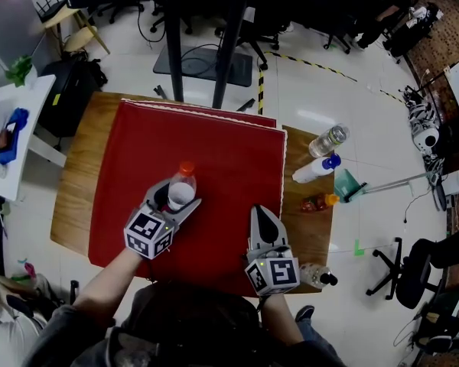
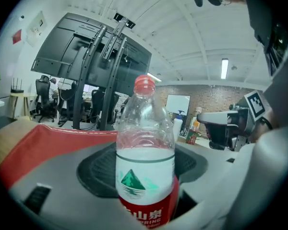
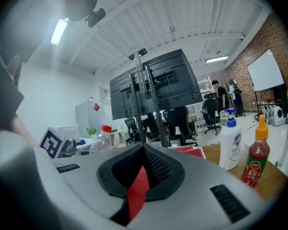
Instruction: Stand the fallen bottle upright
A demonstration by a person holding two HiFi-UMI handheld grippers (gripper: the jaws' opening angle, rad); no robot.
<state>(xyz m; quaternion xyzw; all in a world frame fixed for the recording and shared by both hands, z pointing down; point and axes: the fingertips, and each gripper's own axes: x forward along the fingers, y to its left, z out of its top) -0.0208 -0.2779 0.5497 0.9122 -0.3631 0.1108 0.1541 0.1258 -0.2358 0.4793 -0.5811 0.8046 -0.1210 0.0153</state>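
A clear water bottle with a red cap and a red-and-white label sits between the jaws of my left gripper, over the red cloth. The left gripper is shut on the bottle around its labelled lower half. The cap points up and away from me, and the jaws hide the base. My right gripper rests low over the cloth to the right, shut and holding nothing. In the right gripper view its tips meet, and the bottle shows off to the left.
The cloth covers most of a wooden table. On the bare right strip lie a clear bottle, a white bottle with a blue cap and a red sauce bottle. Another bottle lies by my right hand. A black stand rises behind.
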